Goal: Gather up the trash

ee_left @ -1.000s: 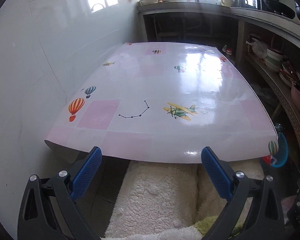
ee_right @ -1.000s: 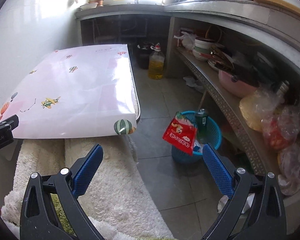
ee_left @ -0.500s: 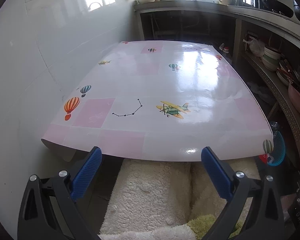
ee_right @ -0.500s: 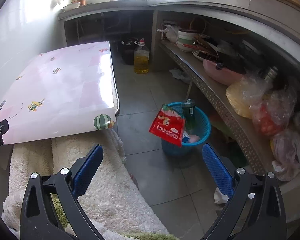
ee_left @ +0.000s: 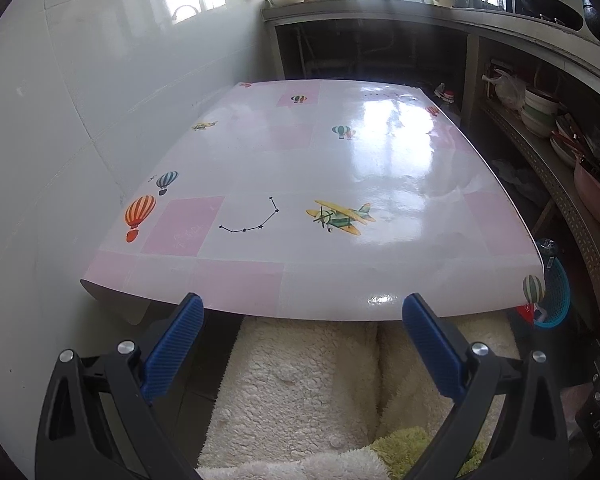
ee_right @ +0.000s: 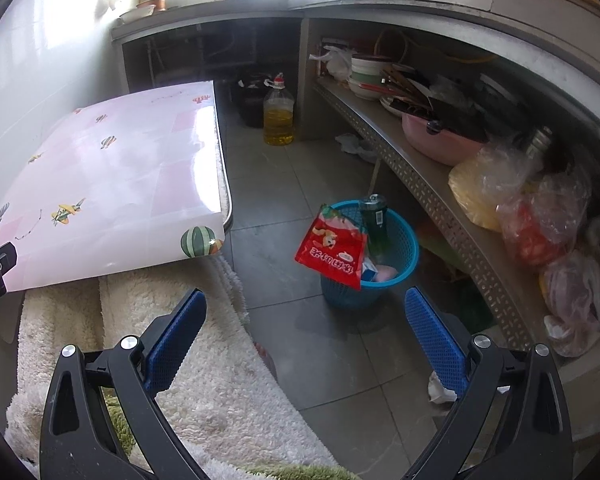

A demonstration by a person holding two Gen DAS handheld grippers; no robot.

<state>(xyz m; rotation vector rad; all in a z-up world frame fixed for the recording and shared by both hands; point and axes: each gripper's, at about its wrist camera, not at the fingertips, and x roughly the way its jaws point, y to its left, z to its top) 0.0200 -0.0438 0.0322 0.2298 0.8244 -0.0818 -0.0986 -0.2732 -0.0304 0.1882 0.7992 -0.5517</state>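
Note:
A blue plastic trash basket (ee_right: 404, 248) stands on the grey floor tiles by the shelf. A red snack wrapper (ee_right: 332, 246) hangs over its near rim and a dark green bottle (ee_right: 376, 220) stands upright inside with other scraps. My right gripper (ee_right: 304, 330) is open, empty, well short of the basket. My left gripper (ee_left: 302, 332) is open and empty at the near edge of the pink patterned table (ee_left: 300, 168). A sliver of the basket (ee_left: 558, 294) shows past the table's right corner.
A fluffy white rug (ee_right: 120, 332) lies under the table's near end. An oil bottle (ee_right: 278, 116) stands on the floor behind. A metal shelf (ee_right: 420, 184) on the right carries bowls, a pink basin (ee_right: 440, 140) and plastic bags. Crumpled paper (ee_right: 440, 388) lies on the floor.
Both views have shifted slightly: the right gripper has drawn back and left, so the basket sits further right. The left view of the table has barely changed. Both grippers stay open.

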